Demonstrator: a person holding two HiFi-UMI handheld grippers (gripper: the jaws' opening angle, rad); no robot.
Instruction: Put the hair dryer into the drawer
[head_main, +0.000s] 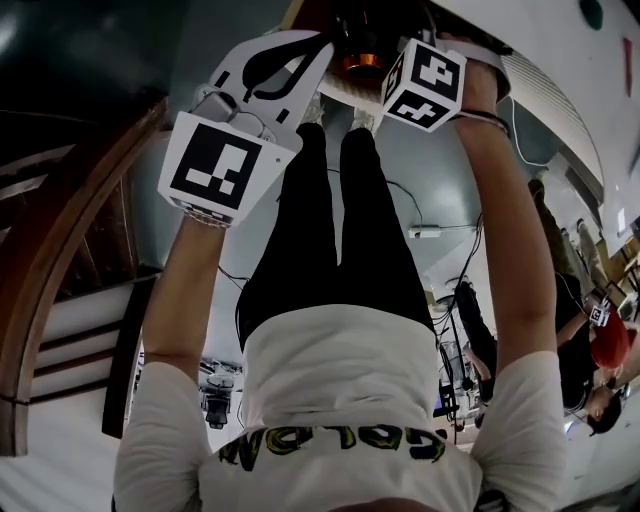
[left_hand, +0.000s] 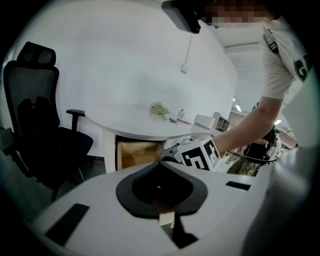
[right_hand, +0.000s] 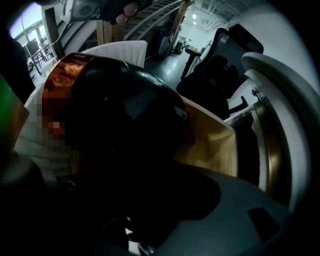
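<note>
Hair dryer (right_hand: 120, 115), black with a coppery ring, fills the right gripper view. The right gripper (left_hand: 175, 152) is clamped around its bulky body, jaws standing wide on it, and points steeply down. The dryer hangs right over the open wooden drawer (right_hand: 220, 145), whose pale bottom shows just behind and below it; whether the two touch cannot be told. The drawer stands out from under the round white counter (left_hand: 125, 100). The left gripper (head_main: 300, 55) is held beside the right one, apart from the dryer, its jaws together with nothing between them. A black office chair (left_hand: 40, 130) stands near the counter.
</note>
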